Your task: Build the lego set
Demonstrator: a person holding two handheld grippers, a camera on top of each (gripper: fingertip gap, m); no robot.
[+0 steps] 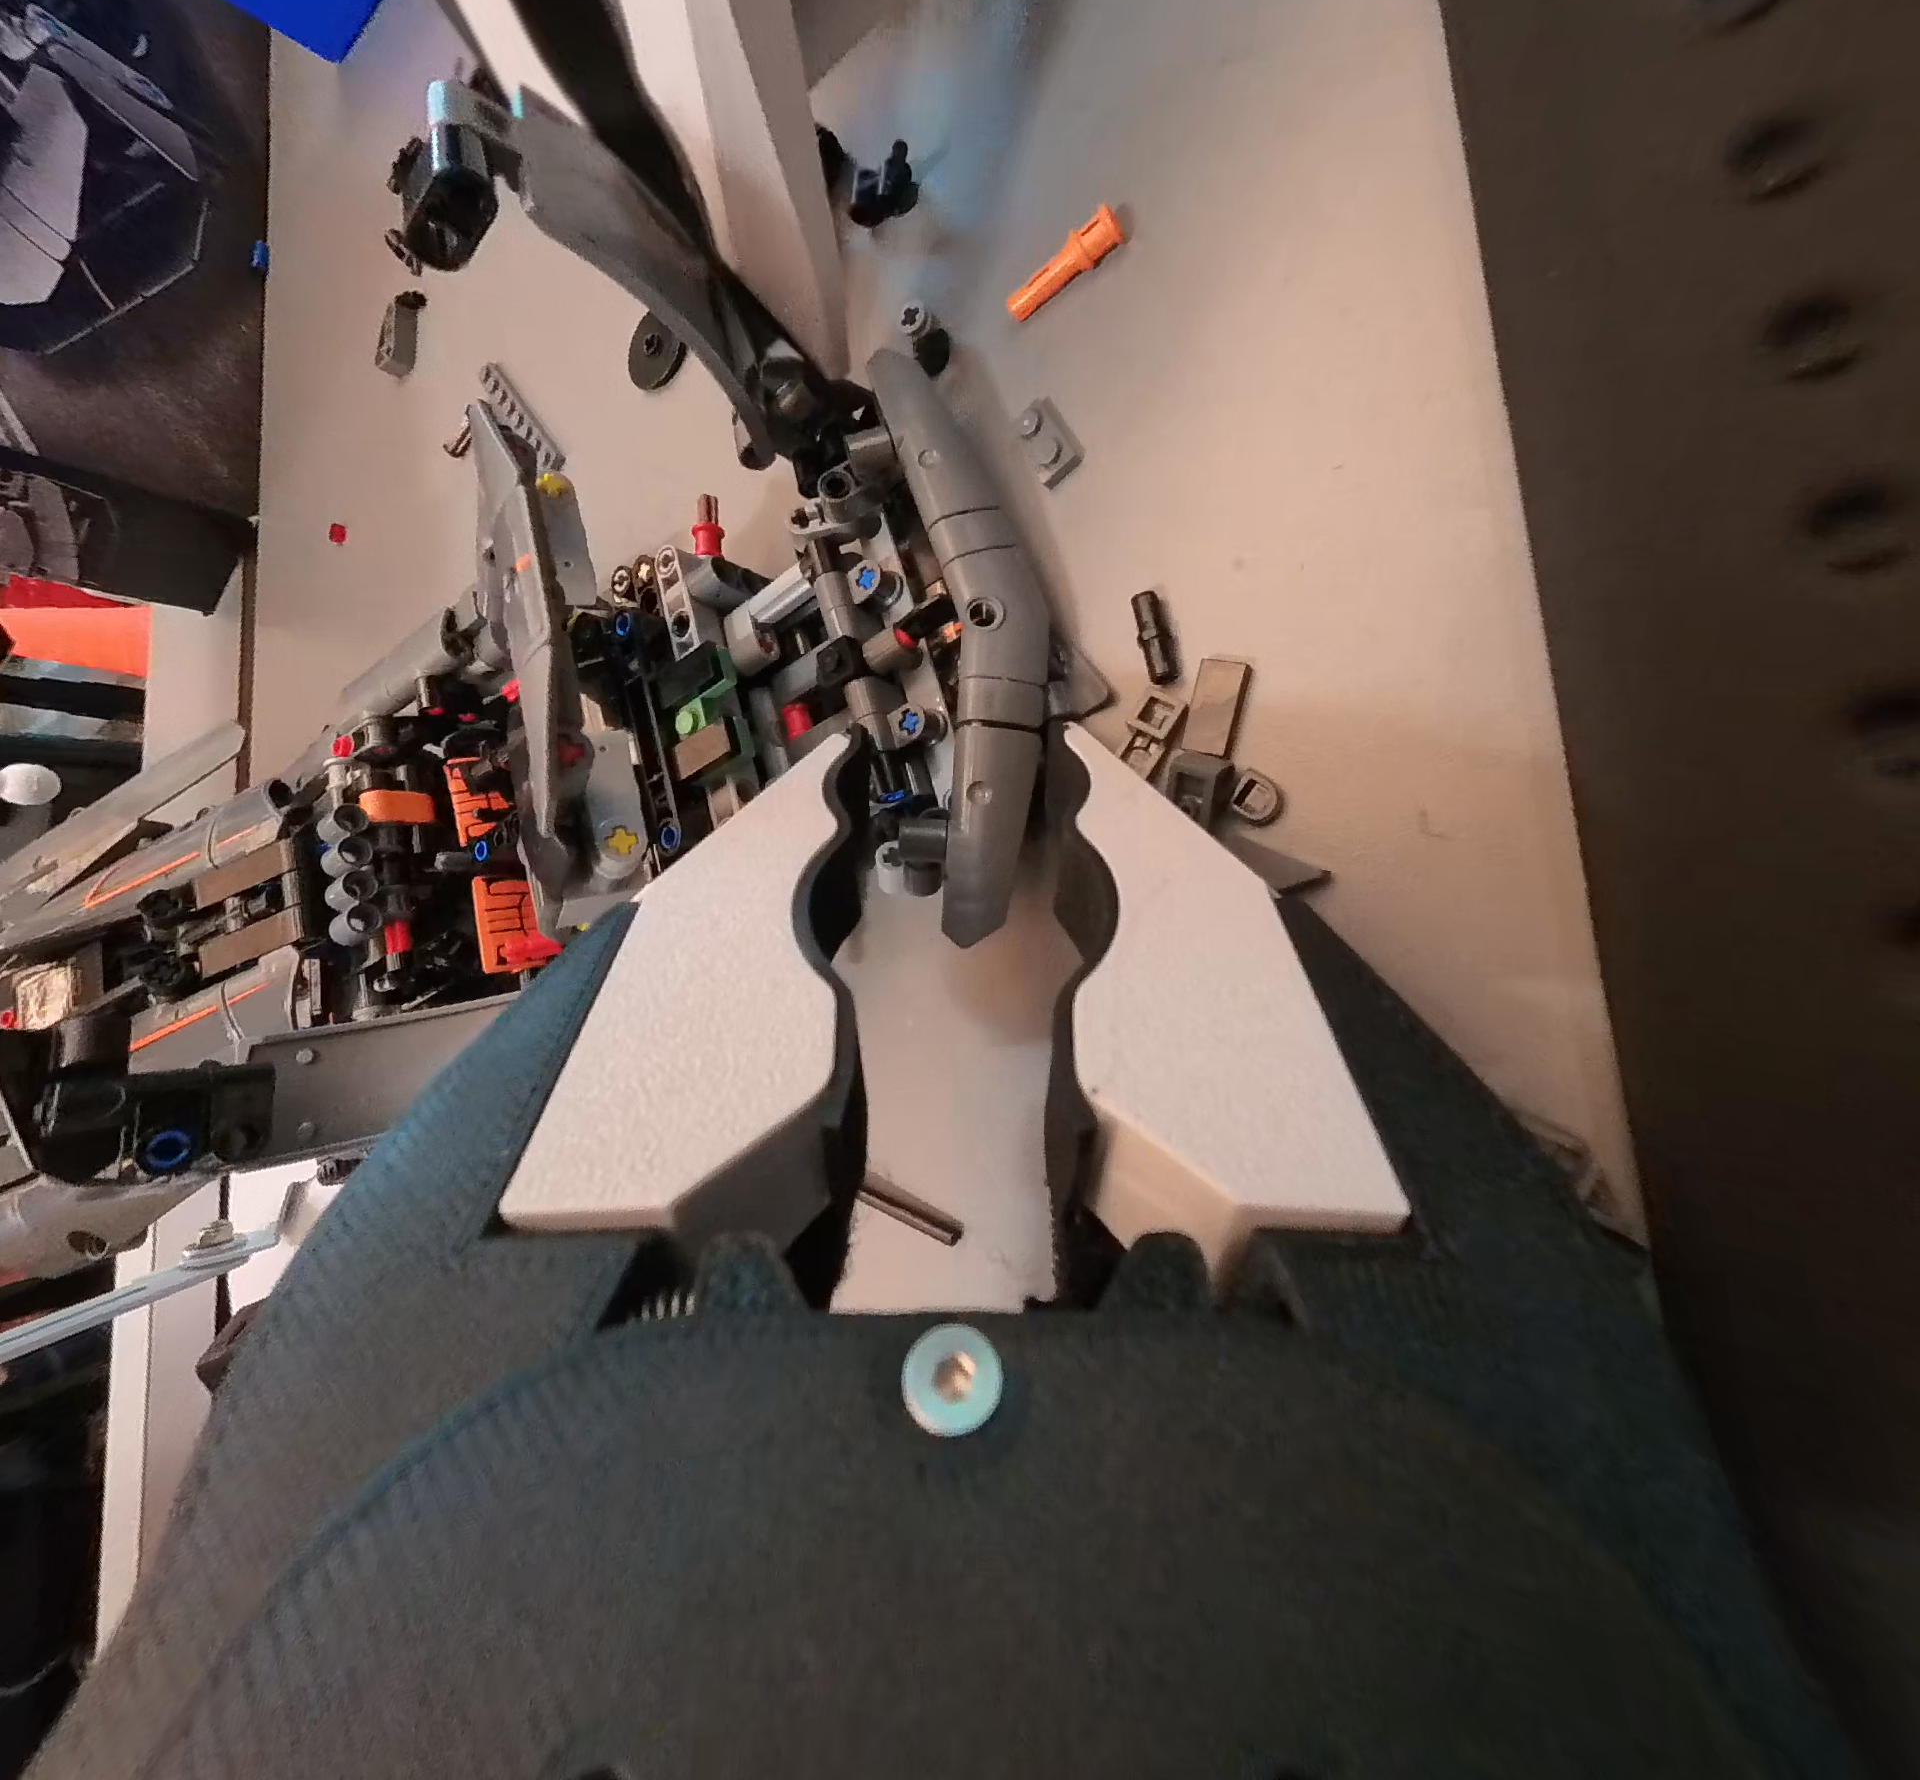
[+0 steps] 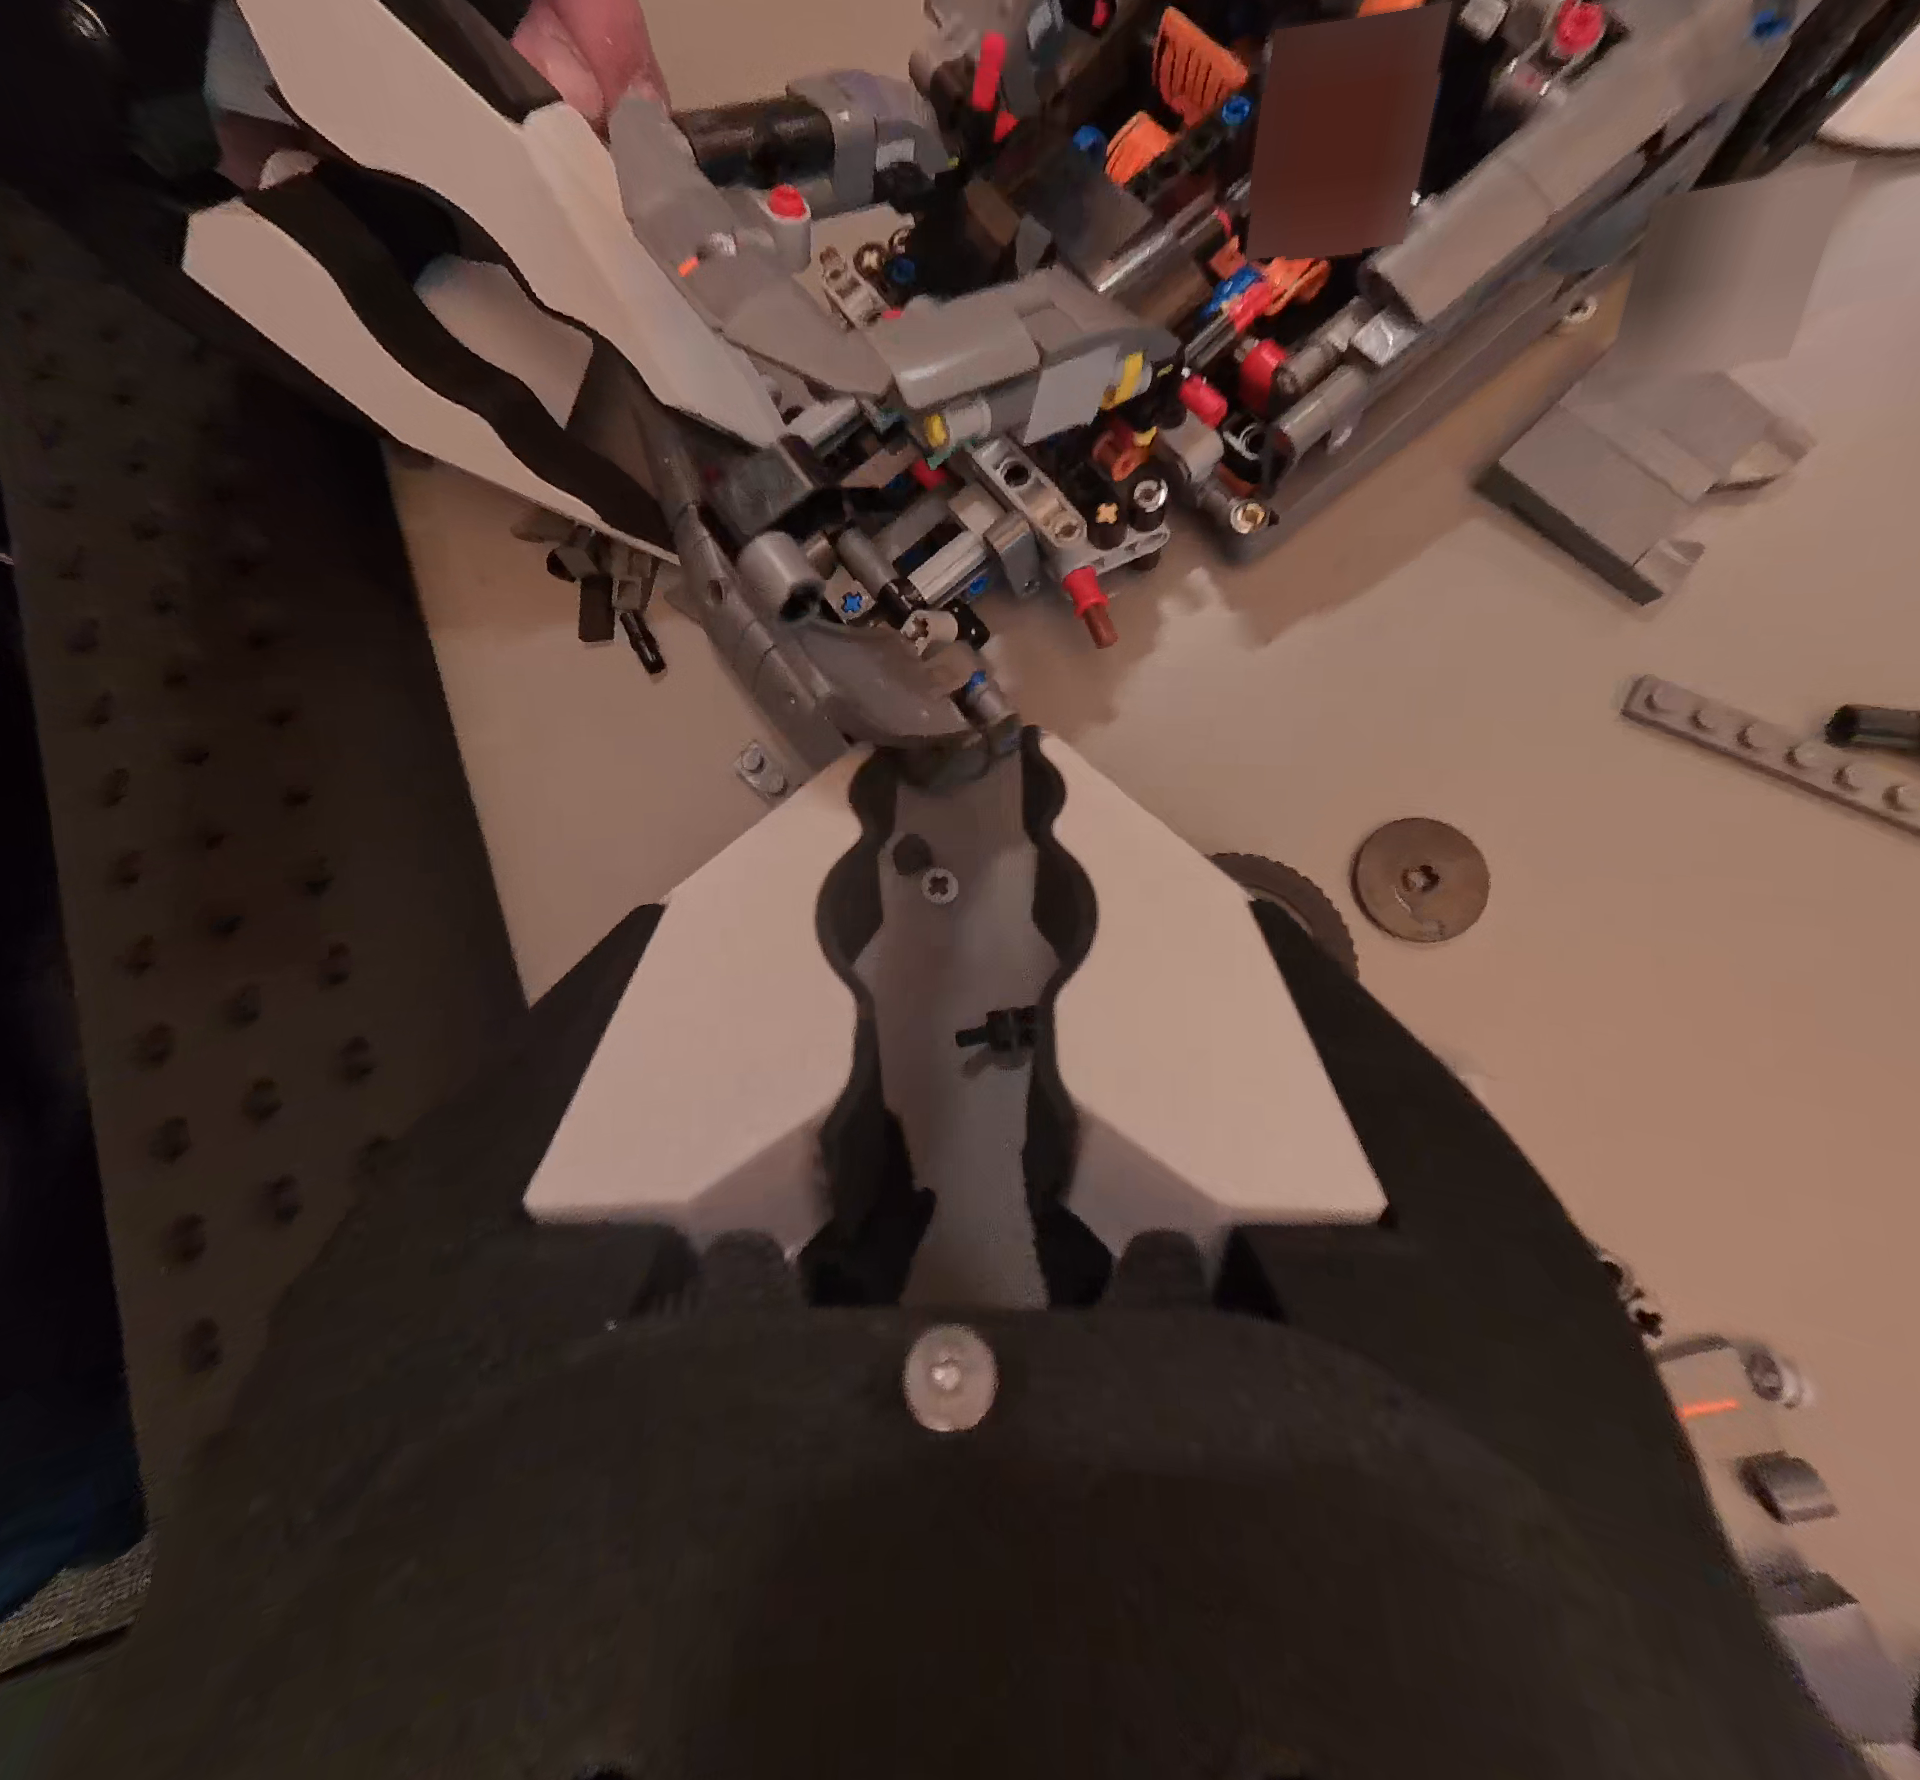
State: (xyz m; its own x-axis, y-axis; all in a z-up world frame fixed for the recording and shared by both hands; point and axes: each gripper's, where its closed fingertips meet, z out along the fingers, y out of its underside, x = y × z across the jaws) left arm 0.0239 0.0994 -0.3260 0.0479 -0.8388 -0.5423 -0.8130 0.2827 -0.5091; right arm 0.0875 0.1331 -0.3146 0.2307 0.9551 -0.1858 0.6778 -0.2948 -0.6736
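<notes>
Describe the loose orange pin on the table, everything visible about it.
The orange pin is a small plastic-looking Lego peg seen only in the left wrist view. It has a round shaft, a raised collar near one end and a wider flanged end. It lies flat on the pale table, angled diagonally, apart from the model and the other loose pieces. Nothing touches it except the table; neither gripper is on it.

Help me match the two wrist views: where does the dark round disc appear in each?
Left wrist view: dark round disc, upper left of centre, partly behind the curved grey panel.
Right wrist view: the disc, right of centre, lying flat in the open.
Shared landmark: small grey two-stud plate.
</notes>
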